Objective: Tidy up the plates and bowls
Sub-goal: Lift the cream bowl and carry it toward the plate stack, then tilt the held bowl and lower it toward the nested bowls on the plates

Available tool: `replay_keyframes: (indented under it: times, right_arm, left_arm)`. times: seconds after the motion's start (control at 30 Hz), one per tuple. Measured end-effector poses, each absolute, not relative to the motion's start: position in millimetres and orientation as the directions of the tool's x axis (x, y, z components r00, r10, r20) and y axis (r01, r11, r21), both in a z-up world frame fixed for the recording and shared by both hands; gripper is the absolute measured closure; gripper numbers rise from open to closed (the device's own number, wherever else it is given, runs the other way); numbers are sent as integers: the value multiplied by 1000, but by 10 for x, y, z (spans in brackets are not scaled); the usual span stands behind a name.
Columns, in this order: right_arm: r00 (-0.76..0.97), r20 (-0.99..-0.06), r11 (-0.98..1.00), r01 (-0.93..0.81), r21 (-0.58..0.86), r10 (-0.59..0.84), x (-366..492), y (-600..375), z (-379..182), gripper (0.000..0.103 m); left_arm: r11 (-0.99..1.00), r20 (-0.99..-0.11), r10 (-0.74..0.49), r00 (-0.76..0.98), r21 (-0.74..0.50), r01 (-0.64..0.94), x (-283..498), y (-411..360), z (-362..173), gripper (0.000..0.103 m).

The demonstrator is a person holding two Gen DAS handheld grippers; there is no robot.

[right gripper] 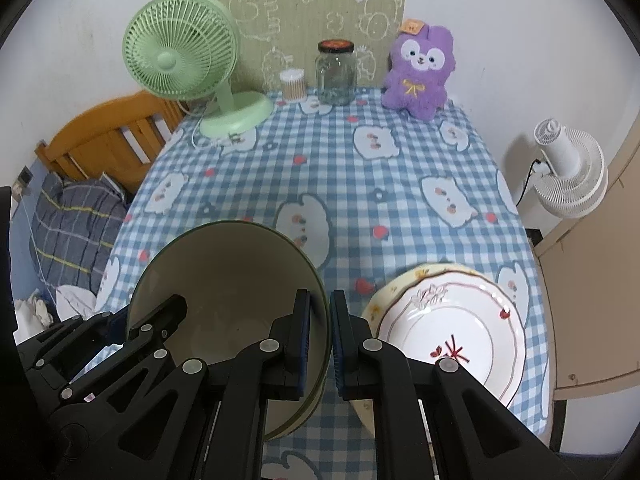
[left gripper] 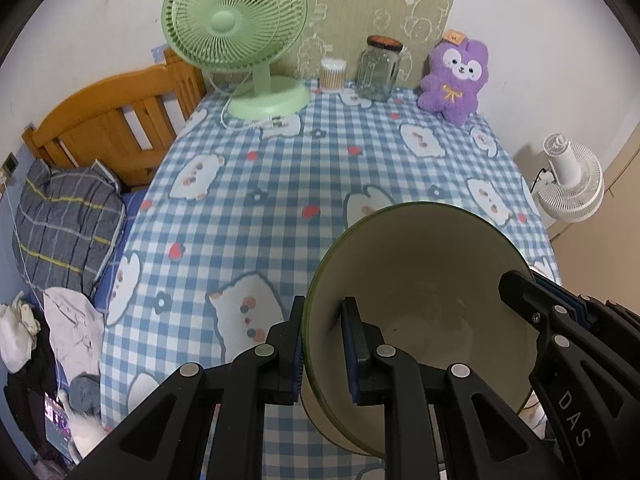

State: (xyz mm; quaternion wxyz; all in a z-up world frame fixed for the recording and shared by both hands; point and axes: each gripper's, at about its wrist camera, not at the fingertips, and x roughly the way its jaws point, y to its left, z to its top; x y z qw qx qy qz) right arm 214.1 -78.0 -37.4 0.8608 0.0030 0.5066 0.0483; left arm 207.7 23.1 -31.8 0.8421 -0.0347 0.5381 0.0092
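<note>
Pinching opposite rims of the bowl (left gripper: 420,312) with both the left tongs (left gripper: 322,344) and right tongs (right gripper: 320,340) closed on it, I risk it slipping and striking the plates (right gripper: 448,328) if my 2 hands drift apart.

both grippers matte black plastic: left gripper (left gripper: 322,344), right gripper (right gripper: 320,338), blue pads (right gripper: 305,340), silver pivot screws, "DAS" lettering on right one's side

Readable text: "DAS", white capitals on the black body of the right claw (left gripper: 516,276), seen at the lower right edge of the left wrist view, letters running up the arm. Cardboard sheet (left gripper: 376,12) behind the glass jar (left gripper: 378,68): scrawled white doodles, nothing legible. No other text readable.
</note>
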Motion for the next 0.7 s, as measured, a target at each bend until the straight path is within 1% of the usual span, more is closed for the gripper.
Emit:
replay_keyframes:
  times: [0.7]
  right_arm:
    - [361, -929, 995, -80, 60, 85, 2064, -717, -885, 90]
  left_arm:
    - [998, -940, -15, 342, -34, -50, 1927, 284, -759, 89]
